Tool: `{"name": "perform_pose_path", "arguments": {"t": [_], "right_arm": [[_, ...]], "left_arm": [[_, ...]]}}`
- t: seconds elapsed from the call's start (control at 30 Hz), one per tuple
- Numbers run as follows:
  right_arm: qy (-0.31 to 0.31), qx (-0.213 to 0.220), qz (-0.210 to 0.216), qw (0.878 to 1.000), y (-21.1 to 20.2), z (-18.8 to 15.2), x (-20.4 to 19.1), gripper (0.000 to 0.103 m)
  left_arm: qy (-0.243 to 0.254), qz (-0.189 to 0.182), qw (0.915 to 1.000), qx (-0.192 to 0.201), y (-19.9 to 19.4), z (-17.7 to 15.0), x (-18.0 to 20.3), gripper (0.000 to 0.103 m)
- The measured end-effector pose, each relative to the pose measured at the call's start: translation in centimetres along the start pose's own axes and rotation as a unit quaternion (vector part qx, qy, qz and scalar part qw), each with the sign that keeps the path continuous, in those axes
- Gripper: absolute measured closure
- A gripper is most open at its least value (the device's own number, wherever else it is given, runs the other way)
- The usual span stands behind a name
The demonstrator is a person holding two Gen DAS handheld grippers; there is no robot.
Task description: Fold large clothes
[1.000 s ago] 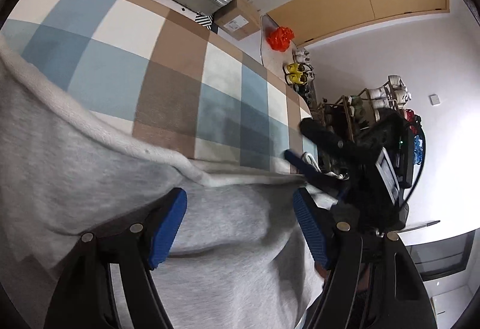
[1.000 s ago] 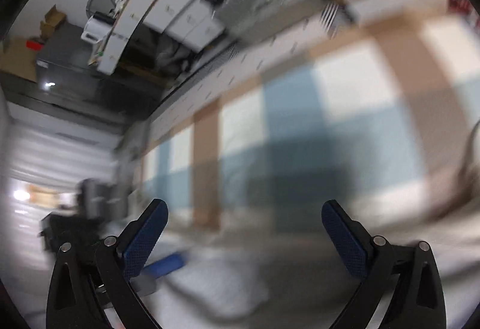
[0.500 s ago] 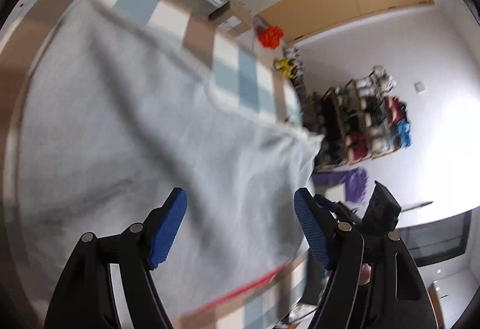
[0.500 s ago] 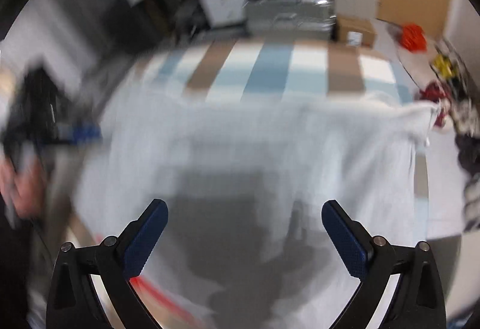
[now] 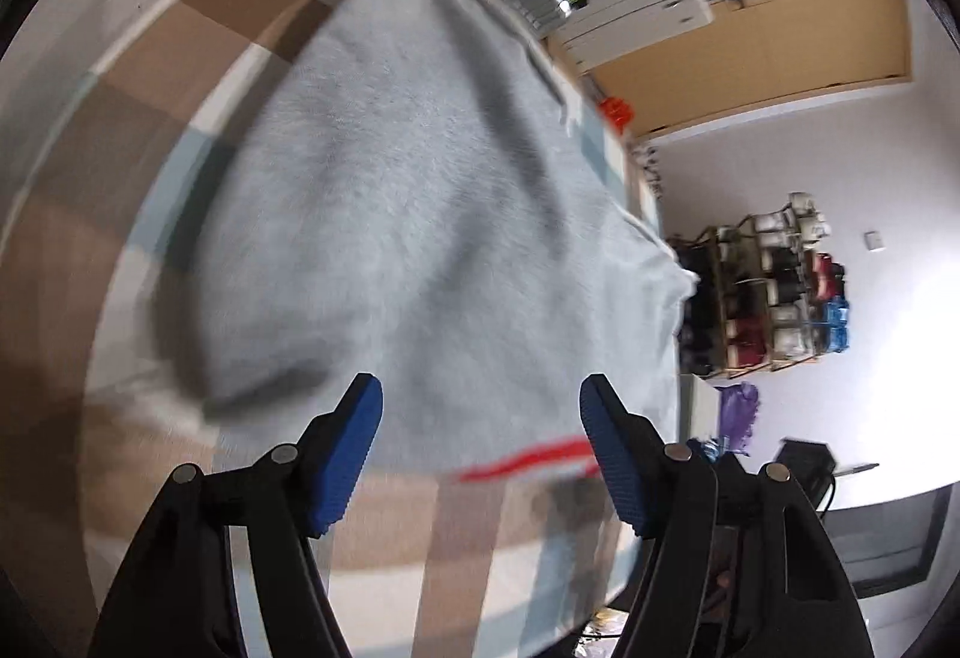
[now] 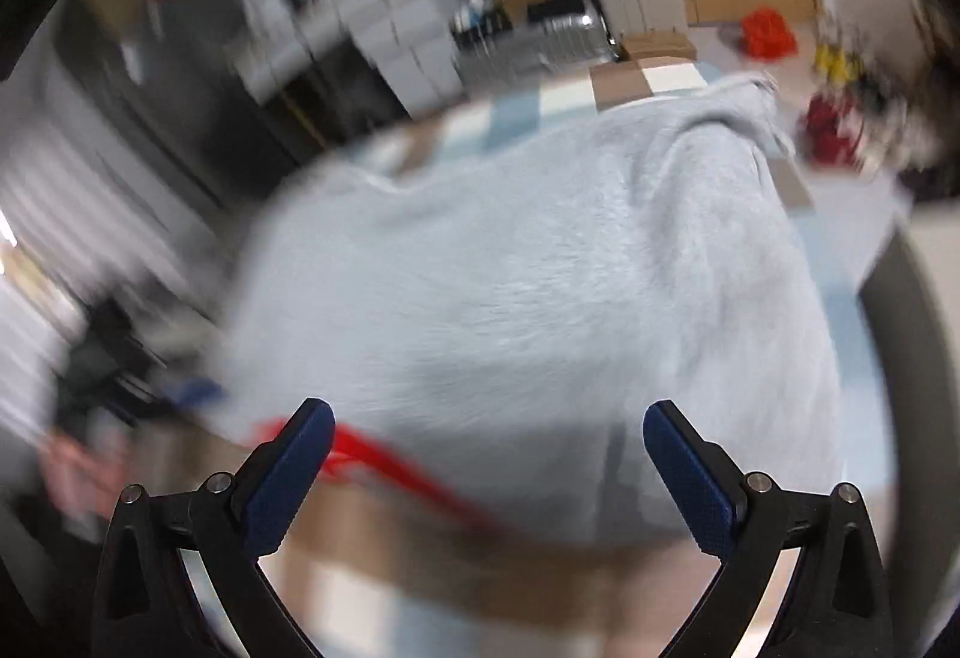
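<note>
**Both grippers pulled back from the garment**

We now see the grey garment point(image 5: 432, 214) spread on the checked blanket point(image 5: 120, 76). Our left gripper point(image 5: 480, 436) is narrowing with nothing between its pads; our right gripper point(image 6: 489, 469) gapes, empty.

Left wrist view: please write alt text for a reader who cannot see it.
A light grey garment lies spread on a brown, blue and white checked cover, a red stripe along its near edge. The left hand-held gripper hangs above that edge, its jaws closing with nothing between them.
</note>
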State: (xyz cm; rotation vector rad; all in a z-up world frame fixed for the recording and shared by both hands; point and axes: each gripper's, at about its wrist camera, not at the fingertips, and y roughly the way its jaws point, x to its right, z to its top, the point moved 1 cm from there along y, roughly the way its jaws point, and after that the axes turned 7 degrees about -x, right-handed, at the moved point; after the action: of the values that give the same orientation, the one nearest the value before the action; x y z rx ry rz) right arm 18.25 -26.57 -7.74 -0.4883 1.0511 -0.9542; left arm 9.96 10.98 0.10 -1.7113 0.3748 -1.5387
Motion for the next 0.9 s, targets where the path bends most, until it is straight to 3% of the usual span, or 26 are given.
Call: {"name": "perform_pose_path", "arguments": {"t": [0.1, 0.17, 0.27, 0.33, 0.47, 0.63, 0.9], "right_arm": [[0.093, 0.035, 0.061, 0.993, -2.1, -2.4, 3.2, 0.000], [0.150, 0.030, 0.093, 0.984, -1.9, -3.7, 5.8, 0.000], [0.215, -0.011, 0.100, 0.972, 0.1, -4.8, 8.5, 0.000], [0.248, -0.008, 0.101, 0.963, 0.7, -5.0, 9.9, 0.000], [0.256, 0.009, 0.061, 0.965, 0.9, -4.8, 10.2, 0.000], [0.261, 0.019, 0.052, 0.964, 1.9, -4.2, 10.0, 0.000], [0.284, 0.072, 0.077, 0.953, 2.8, -3.2, 10.6, 0.003]], "left_arm": [[-0.019, -0.019, 0.9994, 0.021, -0.9, -1.4, -1.1, 0.039], [-0.038, -0.009, 0.9989, 0.027, -0.4, -1.7, -2.3, 0.039], [-0.099, -0.018, 0.9946, 0.027, 0.9, -2.6, -4.8, 0.039], [-0.139, -0.012, 0.9896, 0.036, 0.9, -3.2, -6.2, 0.039], [-0.162, -0.029, 0.9847, 0.057, 1.9, -2.3, -6.9, 0.038], [-0.181, -0.074, 0.9779, 0.074, 3.0, -0.7, -6.4, 0.037], [-0.199, -0.125, 0.9669, 0.098, 4.5, 1.1, -6.5, 0.039]]}}
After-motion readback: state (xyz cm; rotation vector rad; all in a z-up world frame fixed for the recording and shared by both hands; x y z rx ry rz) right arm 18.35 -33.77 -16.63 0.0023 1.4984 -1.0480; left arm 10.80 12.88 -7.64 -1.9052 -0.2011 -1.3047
